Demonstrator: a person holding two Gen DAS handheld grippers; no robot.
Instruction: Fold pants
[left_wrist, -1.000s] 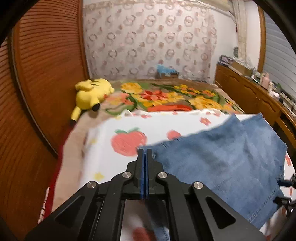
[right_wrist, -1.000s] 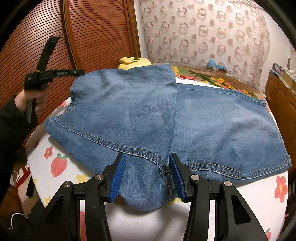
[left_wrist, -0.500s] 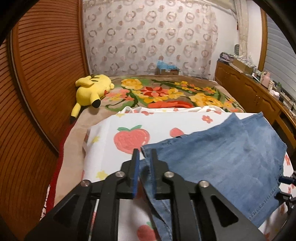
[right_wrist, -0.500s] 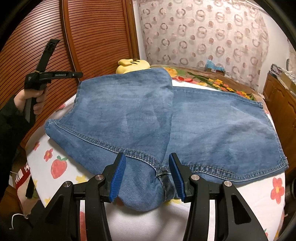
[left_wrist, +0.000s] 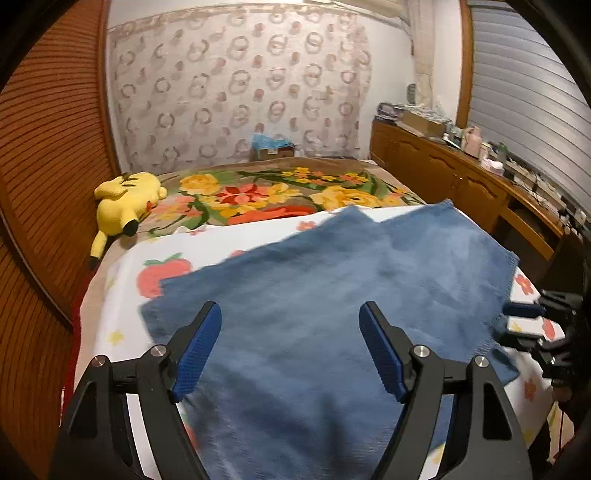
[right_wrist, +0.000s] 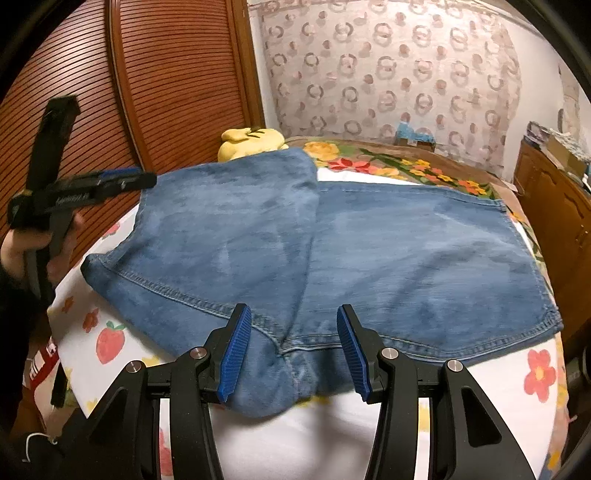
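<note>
While the left gripper (left_wrist: 290, 341) hangs over the denim with its jaws opening wide, no cloth is caught between the blue pads (left_wrist: 197, 349); fabric only lies under them. The pants (right_wrist: 332, 251) lie spread on a white fruit-print sheet (right_wrist: 332, 435) on the bed, one part folded over the other, so a fold edge runs from the far side down toward the near hem (left wrist view is motion-blurred, seams hard to read there). Right gripper (right_wrist: 293, 352) sits at the near edge of the denim, jaws partly apart, pads either side of the bunched seam where the hems meet; cloth is between them, but the pads are not pressing on it. In the right wrist view a hand (right_wrist: 33, 247) holds the left gripper's handle at the left side of the bed, its tip at the far-left corner of the folded layer. Yellow plush toy (left_wrist: 123, 205) lies beyond the sheet on a floral blanket (left_wrist: 280, 195), apart from the pants. Wooden cabinet (left_wrist: 454, 177) with clutter runs along the right.
</note>
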